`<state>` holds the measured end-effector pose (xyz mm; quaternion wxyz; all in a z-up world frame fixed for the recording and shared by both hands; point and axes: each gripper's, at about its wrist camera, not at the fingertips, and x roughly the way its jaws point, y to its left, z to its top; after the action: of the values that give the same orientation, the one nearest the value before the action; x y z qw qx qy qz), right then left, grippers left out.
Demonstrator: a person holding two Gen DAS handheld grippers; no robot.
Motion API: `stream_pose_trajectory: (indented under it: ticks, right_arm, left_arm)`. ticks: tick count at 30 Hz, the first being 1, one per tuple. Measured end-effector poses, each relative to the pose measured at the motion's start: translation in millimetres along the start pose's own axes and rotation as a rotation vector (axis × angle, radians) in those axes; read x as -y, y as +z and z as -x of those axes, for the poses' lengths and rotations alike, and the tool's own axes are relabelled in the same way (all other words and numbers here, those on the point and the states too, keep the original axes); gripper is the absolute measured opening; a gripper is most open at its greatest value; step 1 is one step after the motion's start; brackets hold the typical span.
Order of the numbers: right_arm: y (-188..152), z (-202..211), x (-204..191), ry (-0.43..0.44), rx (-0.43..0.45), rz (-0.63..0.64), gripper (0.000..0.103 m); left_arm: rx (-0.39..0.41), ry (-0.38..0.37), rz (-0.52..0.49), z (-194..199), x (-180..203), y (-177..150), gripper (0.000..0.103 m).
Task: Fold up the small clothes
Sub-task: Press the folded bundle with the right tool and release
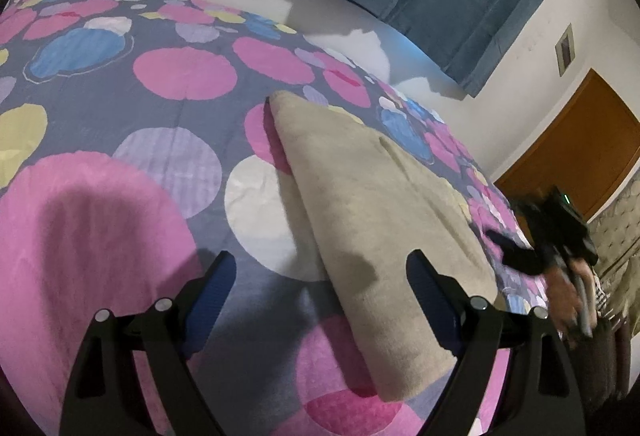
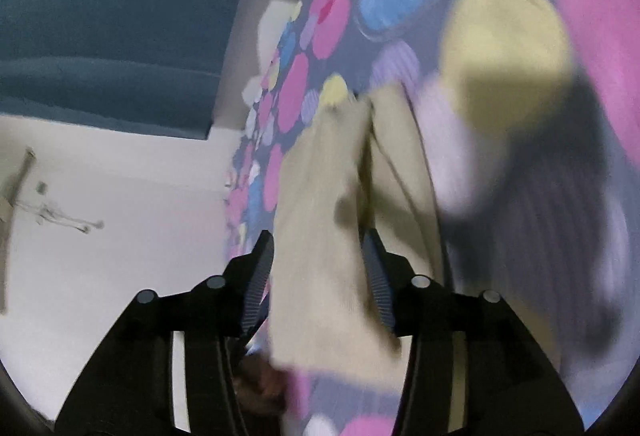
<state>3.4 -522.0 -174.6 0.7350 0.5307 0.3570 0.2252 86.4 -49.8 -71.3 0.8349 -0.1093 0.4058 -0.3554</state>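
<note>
So the left tool (image 1: 320,300) is hanging over the bed with its jaws spread wide and nothing in them. The beige cloth (image 1: 372,203) lies on the spotty bedspread (image 1: 160,115), folded over at least once, and its near edge sits just under the right-hand finger of that tool.

Further right, the right tool (image 2: 318,276) shows up blurred at the bed's edge. In its own view the jaws sit about half open with the cloth's edge between the pads (image 2: 378,282), but I don't think they're pressing on it.

What could go sideways: if that tool pulls off fast, the grippy pads may snag the soft fabric and drag the top layer, so the fold goes crooked or flips back open. Also the left one could catch the near corner if it dips in carelessly.
</note>
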Motion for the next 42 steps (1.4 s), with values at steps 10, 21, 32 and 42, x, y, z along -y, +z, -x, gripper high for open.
stream_pose_trajectory:
  ticks: [10,21,32,42]
  right_arm:
    - [-52.6,-21.8,25.6,0.042,-0.089,-0.126,0.053]
    - [-47.7,-44.8,6.5,0.019,-0.025,-0.064,0.054]
    - [-14.0,-48.2,11.4,-0.040,0.044,-0.017,0.018]
    - [-15.3,-10.2,-26.8,-0.196,0.128,0.242,0.008]
  left_arm:
    - [0.000,0.011,-0.026,-1.0,4.2,-1.3,0.086]
    - [-0.001,0.003,0.002,0.9,-0.2,-1.7,0.086]
    - [-0.009,0.004,-0.015,-1.6,3.0,-1.7,0.086]
    - [-0.016,0.003,-0.020,-1.9,4.0,-4.2,0.086]
